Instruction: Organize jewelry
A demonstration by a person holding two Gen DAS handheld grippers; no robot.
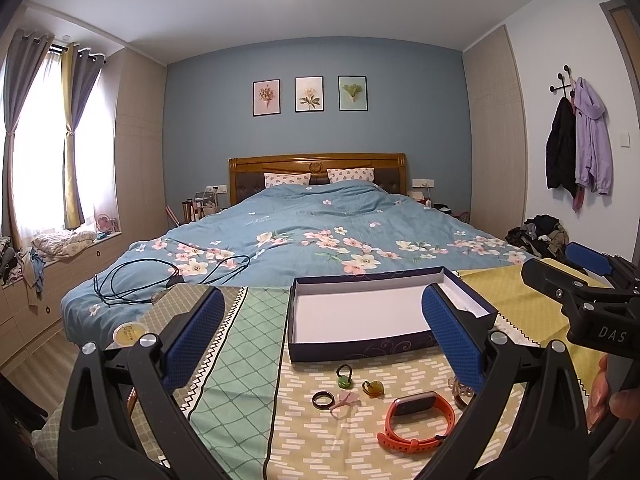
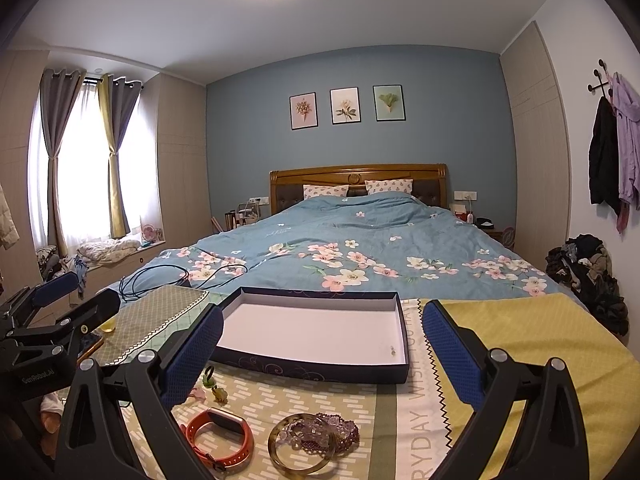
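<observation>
Patchwork cloth (image 1: 320, 432) bears rectangular cardboard box (image 2: 320, 372); both tongs (image 1: 320, 344) (image 2: 320, 356) gape, empty.

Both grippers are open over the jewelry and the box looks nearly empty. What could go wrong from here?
1. The beaded bracelets lie piled on the bangle; grabbing one may drag the others.
2. The dark ring and pink piece touch, so the left gripper might pinch both.
3. The tiny item in the box corner could bounce out when pieces drop in.
</observation>
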